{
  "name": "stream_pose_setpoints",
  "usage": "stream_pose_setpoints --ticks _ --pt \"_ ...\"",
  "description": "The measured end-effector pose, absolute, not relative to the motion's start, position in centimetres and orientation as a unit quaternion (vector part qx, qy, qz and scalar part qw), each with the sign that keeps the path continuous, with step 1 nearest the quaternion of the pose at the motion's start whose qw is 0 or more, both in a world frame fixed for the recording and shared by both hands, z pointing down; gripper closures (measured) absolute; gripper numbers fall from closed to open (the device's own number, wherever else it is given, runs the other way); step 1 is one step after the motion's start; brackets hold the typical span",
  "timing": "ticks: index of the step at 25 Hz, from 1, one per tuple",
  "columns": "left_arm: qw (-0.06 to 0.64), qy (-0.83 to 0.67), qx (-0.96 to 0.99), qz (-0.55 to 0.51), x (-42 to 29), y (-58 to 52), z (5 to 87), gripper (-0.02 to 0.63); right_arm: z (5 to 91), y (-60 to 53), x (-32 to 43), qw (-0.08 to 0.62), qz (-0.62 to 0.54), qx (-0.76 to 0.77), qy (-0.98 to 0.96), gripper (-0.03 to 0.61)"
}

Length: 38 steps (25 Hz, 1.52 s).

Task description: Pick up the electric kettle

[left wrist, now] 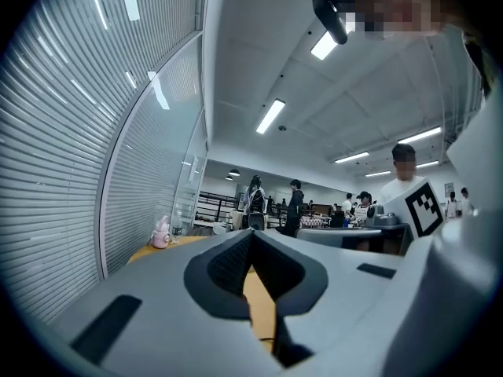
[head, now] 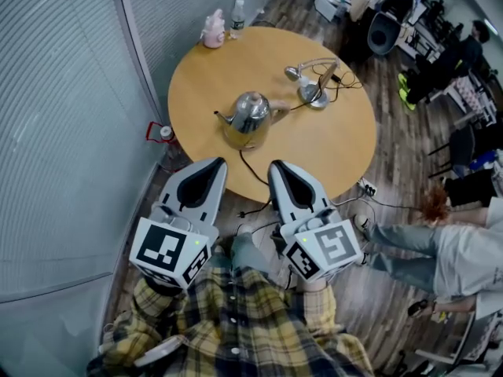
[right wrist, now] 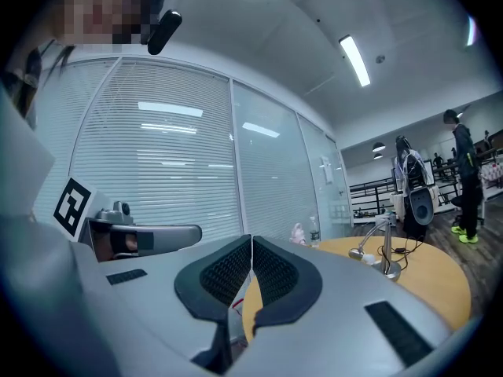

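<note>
The steel electric kettle (head: 250, 116) stands near the middle of the round wooden table (head: 346, 144), spout to the left, with a black cord trailing off the near edge. Both grippers hover side by side just short of that edge, pointing at the kettle and apart from it. My left gripper (head: 214, 163) is shut with nothing in it, and so is my right gripper (head: 278, 166). In the left gripper view the jaws (left wrist: 251, 232) meet in a thin line. The right gripper view shows the same (right wrist: 251, 238). Neither gripper view shows the kettle.
A desk lamp (head: 314, 93) with cables stands right of the kettle. A pink bottle (head: 214, 31) and a water bottle (head: 237, 18) sit at the far edge. Glass walls with blinds curve along the left. A person's legs (head: 409, 246) stretch over the floor at right, near a power strip (head: 367, 187).
</note>
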<state>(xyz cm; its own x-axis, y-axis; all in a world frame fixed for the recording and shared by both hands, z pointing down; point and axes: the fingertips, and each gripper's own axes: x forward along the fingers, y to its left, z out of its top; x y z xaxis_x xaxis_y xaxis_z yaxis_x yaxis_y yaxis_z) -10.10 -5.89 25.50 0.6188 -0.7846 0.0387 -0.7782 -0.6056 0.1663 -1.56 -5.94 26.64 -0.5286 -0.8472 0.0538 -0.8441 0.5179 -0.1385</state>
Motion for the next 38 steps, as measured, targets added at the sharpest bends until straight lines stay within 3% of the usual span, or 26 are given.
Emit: stream_pose_setpoints --ticks 21,38 --pt "0.088 -0.460 0.884 -0.021 -5.0 -23.0 25.4 0.611 27.8 -23.1 3.6 -0.020 -0.081 -0.463 0.883 0.545" --pt "0.104 -0.500 0.860 -0.015 -3.6 -29.2 26.9 0.611 30.0 -29.7 5.1 -0.041 -0.112 -0.415 0.902 0.545"
